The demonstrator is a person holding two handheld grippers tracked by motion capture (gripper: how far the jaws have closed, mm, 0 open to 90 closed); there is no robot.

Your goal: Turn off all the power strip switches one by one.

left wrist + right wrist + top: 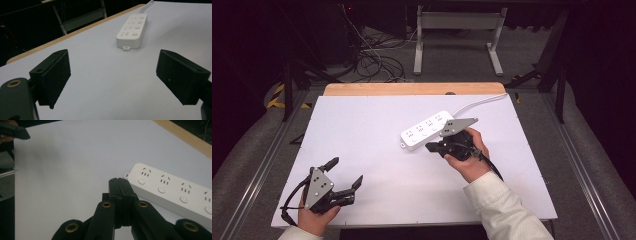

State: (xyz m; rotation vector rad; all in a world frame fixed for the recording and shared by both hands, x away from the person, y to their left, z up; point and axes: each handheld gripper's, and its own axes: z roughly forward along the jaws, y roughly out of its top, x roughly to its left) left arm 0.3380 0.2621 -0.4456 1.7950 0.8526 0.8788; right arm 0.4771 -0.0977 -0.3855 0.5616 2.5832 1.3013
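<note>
**Right jaws closed beside the power strip, left jaws wide apart**

From the high view I see the white power strip (427, 130) lying flat on the white table (377, 190), right of centre, its cable (477, 102) running off toward the far wooden edge. My right gripper (432, 147) sits just beside the strip's near long side, jaws pressed together with nothing between them; in the right gripper view the closed tips lie just beside the strip's end socket, and I cannot tell whether they touch it. My left gripper (346, 172) is at the near left corner, well apart from the strip, its jaws spread wide over bare table. The left gripper view shows the strip's hanging tab (126, 48) facing me.
</note>
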